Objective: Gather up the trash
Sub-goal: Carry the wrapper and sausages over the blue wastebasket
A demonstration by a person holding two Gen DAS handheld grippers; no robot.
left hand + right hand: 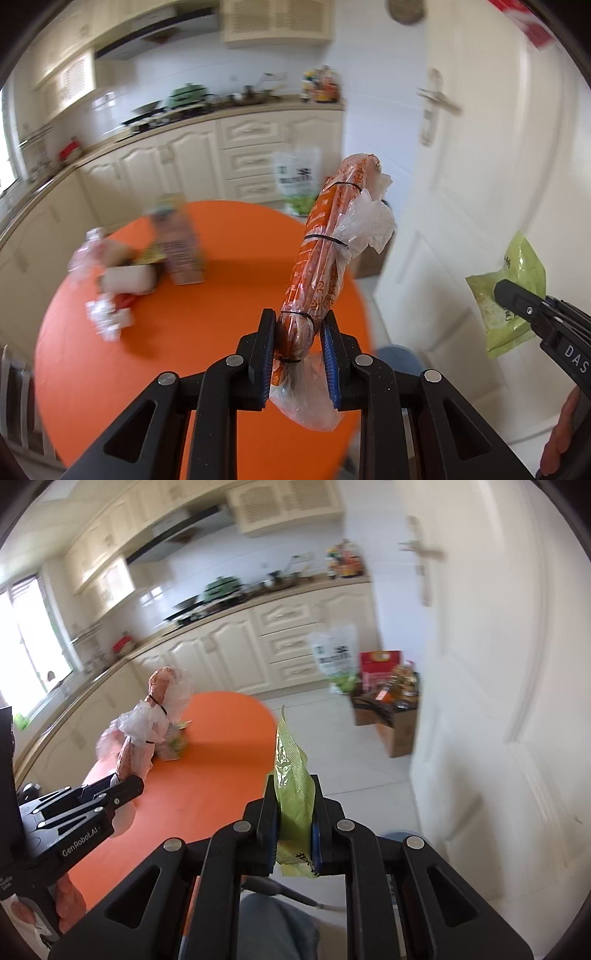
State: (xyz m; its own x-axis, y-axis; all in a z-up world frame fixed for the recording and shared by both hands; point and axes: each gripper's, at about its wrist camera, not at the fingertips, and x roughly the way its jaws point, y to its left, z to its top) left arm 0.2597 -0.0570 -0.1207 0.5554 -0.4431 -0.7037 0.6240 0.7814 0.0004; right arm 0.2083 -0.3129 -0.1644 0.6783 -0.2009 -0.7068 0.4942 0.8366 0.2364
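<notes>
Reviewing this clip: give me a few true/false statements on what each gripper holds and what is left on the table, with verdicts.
1. The left gripper is shut on a rolled orange wrapper. True.
2. The right gripper is open. False: it is shut on a green packet.
3. The table is blue. False: it is orange.
4. A carton stands on the table. True.
5. Both held items rest on the table. False: both are held in the air.

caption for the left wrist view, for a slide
Left claw shut on an orange banded bag roll above the orange table; right claw holds a green wrapper.
</notes>
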